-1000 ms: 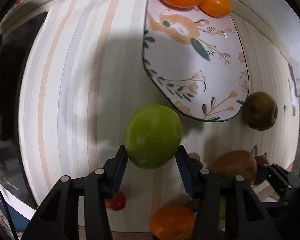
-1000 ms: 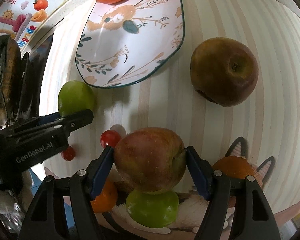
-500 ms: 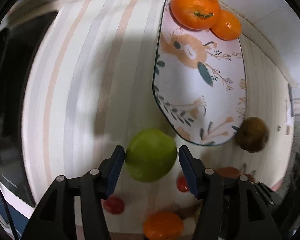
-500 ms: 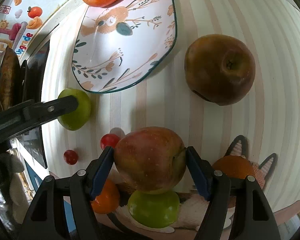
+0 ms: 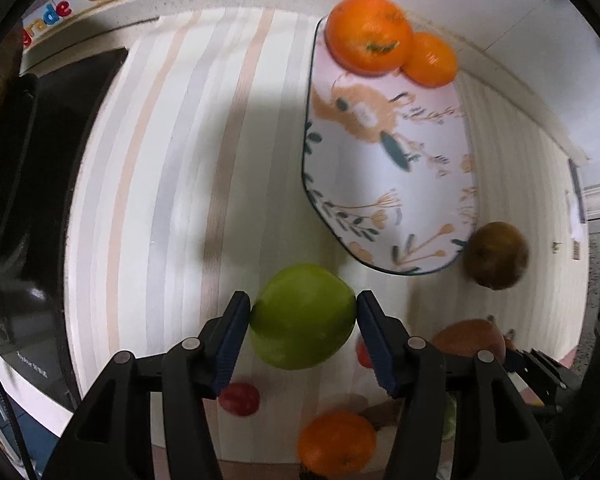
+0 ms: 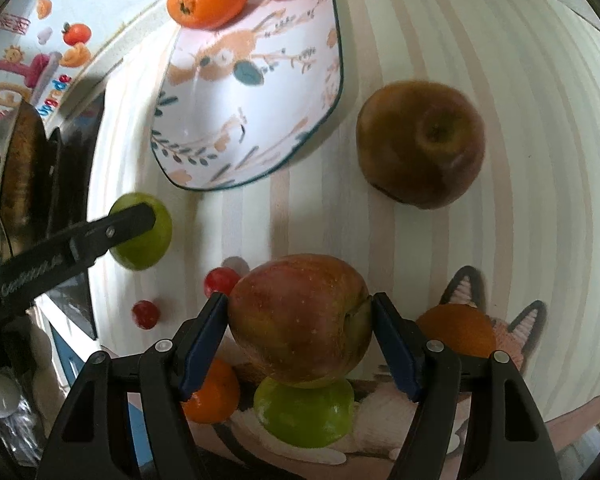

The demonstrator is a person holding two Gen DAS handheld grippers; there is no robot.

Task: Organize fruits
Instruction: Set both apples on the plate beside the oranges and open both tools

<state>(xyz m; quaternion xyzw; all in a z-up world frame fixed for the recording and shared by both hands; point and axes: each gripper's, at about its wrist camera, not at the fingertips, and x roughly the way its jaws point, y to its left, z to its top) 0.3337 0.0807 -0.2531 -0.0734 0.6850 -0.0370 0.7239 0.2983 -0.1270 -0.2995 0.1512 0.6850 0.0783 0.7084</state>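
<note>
My left gripper (image 5: 303,318) is shut on a green apple (image 5: 302,316) and holds it above the striped table, short of the near end of the floral oval plate (image 5: 384,184). Two oranges (image 5: 370,36) sit at the plate's far end. My right gripper (image 6: 300,320) is shut on a red-green apple (image 6: 300,320), held above the table's near edge. The left gripper with its green apple also shows in the right wrist view (image 6: 148,232), left of the plate (image 6: 252,92).
A dark brown apple (image 6: 420,144) lies right of the plate. Two small red fruits (image 6: 220,280) lie on the table. An orange (image 6: 214,394), a green apple (image 6: 304,412) and another orange (image 6: 456,330) lie near the front edge. A black appliance (image 5: 28,208) stands at left.
Both grippers have lifted with their apples still held. The left one has risen and drawn back, so the plate and table look farther away.
</note>
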